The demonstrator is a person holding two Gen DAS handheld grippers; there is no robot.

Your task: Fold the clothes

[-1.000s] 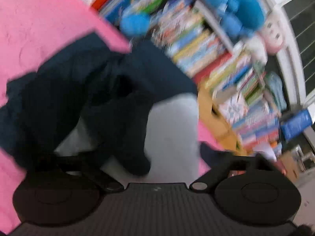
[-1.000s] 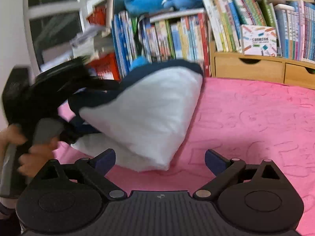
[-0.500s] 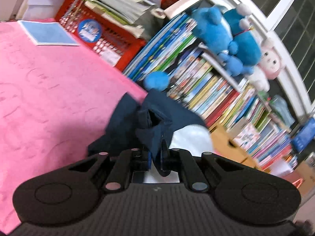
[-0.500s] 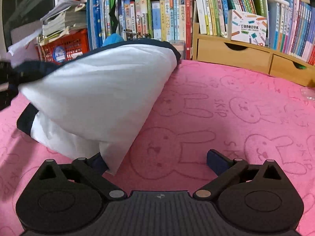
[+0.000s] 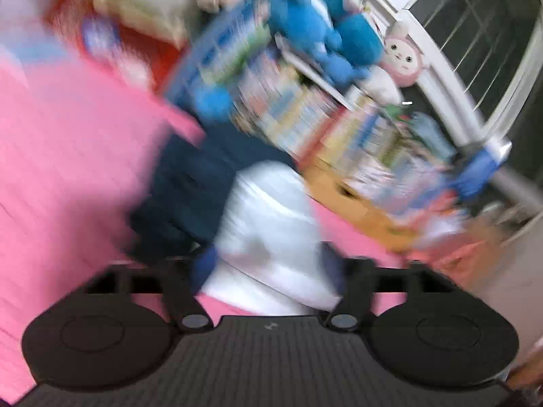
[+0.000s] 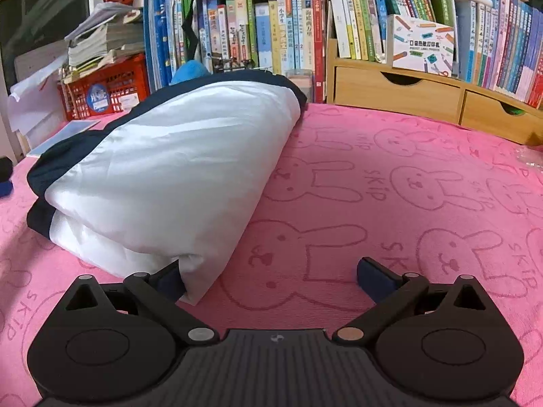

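Left gripper is opening its jaws around the soft, floppy jacket lying folded on the pink blanket. Right gripper is spread wide, the jacket's loose corner at ten o'clock looks easiest to pinch.

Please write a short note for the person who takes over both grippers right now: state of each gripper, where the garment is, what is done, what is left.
Left gripper: jaws opening, the garment's end sits between them, not pinched.
Right gripper: open, holding nothing; its left finger is beside the garment's near corner.
Garment: white with navy trim, lying folded in a puffy bundle on the pink blanket, in front of the bookshelf.
Done: folded over.
Left: probably flatten and tidy the bundle.
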